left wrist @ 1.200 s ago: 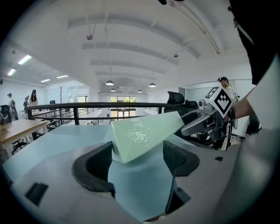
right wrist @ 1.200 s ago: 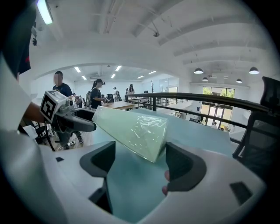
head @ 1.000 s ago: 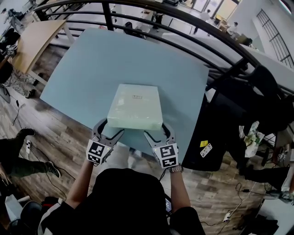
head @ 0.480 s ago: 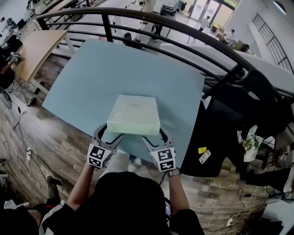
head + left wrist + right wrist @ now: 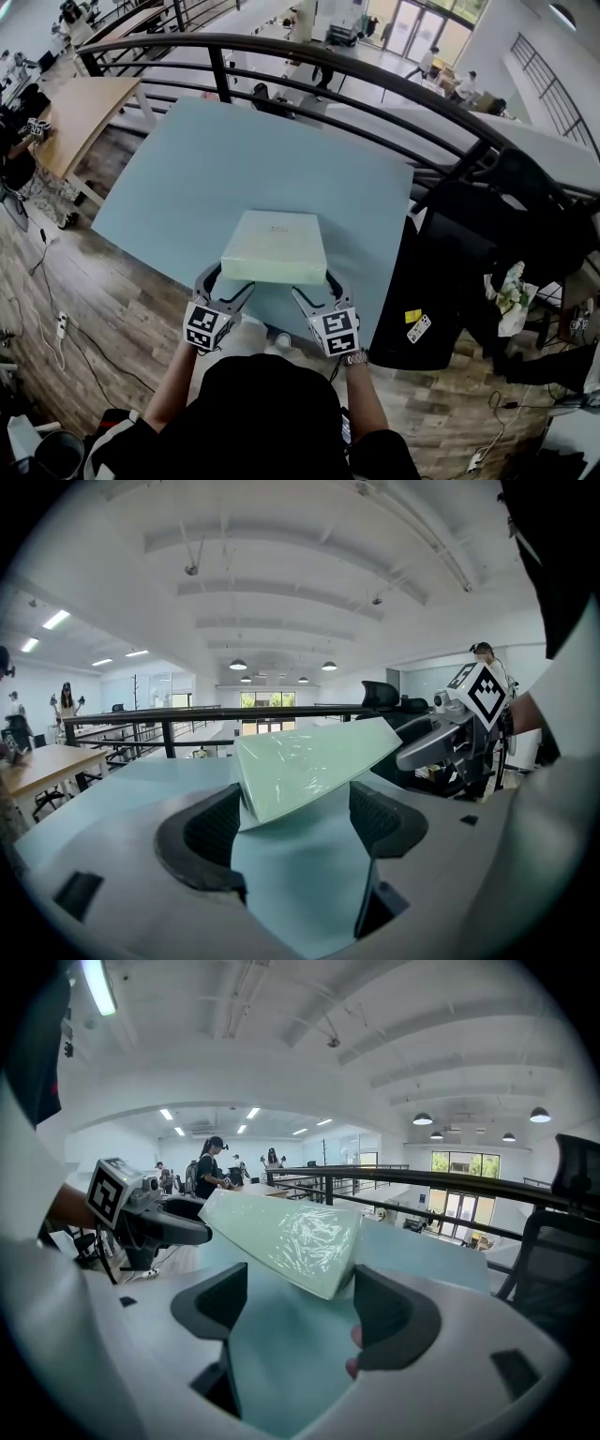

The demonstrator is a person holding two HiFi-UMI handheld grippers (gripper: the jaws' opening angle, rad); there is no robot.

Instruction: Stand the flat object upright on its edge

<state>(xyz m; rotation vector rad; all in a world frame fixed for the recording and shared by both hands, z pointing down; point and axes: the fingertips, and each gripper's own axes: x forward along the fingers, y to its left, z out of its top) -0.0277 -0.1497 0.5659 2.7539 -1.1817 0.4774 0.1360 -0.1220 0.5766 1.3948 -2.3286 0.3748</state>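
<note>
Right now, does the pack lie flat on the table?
No, the pack is tilted, its near edge raised off the table at the left claw.

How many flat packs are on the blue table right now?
1: the pale green wrapped pack, tilted, by the table's near edge, its near corners at the left gripper and right gripper. No other shows.
</note>
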